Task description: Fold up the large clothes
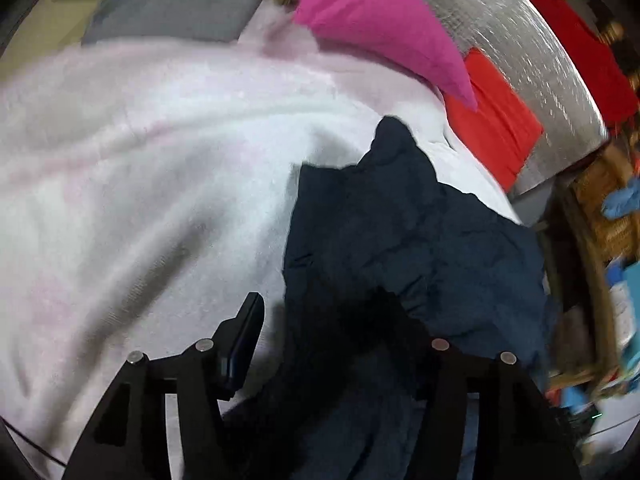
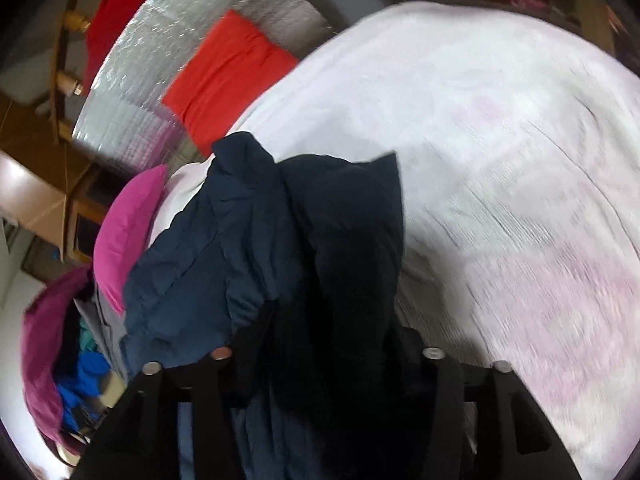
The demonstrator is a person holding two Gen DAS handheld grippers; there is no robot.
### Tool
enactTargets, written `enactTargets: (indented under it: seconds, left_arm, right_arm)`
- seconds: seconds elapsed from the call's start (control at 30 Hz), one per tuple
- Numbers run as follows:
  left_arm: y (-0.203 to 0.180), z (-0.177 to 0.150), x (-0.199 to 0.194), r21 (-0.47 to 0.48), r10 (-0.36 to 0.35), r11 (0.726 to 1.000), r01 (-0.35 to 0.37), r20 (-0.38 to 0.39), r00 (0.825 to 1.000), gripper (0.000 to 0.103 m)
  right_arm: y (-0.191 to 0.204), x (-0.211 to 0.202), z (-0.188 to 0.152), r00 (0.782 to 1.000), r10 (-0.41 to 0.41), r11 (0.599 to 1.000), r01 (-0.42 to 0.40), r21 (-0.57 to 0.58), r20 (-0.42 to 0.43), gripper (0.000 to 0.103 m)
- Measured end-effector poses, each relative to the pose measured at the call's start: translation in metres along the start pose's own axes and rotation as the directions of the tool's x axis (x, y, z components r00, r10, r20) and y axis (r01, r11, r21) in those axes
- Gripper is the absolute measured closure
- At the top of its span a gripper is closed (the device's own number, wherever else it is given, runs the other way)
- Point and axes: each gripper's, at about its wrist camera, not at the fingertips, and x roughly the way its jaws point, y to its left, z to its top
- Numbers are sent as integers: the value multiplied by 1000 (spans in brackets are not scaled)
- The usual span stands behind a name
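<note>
Both grippers, left [image 1: 320, 320] and right [image 2: 332, 320], clamp the navy garment [image 1: 400, 220] over the white blanket [image 1: 140, 160]

We look down from each gripper along its fingers, close above a pale pink fleecy blanket [image 1: 140, 168]. Our left wrist view faces the crumpled navy garment [image 1: 420, 248] from its left, our right wrist view from its right [image 2: 260, 248]. Both share the folded orange-red cloth [image 1: 492, 120] on silver quilted foil [image 2: 168, 60].

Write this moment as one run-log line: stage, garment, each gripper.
stage: gathering | garment: navy garment bunched on pale blanket | left gripper: cloth between fingers, grip unclear | right gripper: cloth between fingers, grip unclear
</note>
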Motion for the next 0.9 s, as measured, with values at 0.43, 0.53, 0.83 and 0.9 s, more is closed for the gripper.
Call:
enactTargets:
  seconds: [0.43, 0.53, 0.83, 0.9]
  left_arm:
    - [-60, -49, -70, 343, 139, 905, -251, 320, 937, 33]
    - [-66, -56, -71, 372, 133, 893, -254, 321, 938, 33]
    - [-75, -66, -71, 414, 131, 869, -271, 335, 933, 33]
    - [-75, -65, -70, 412, 133, 870, -269, 330, 935, 33]
  right_arm:
    - [61, -97, -49, 968, -45, 910, 141, -390, 246, 54]
    - [73, -96, -68, 975, -25, 887, 124, -444, 221, 54]
    - [47, -48, -92, 984, -163, 873, 175, -456, 65, 54]
    - [54, -55, -90, 985, -163, 871, 173, -460, 63, 54]
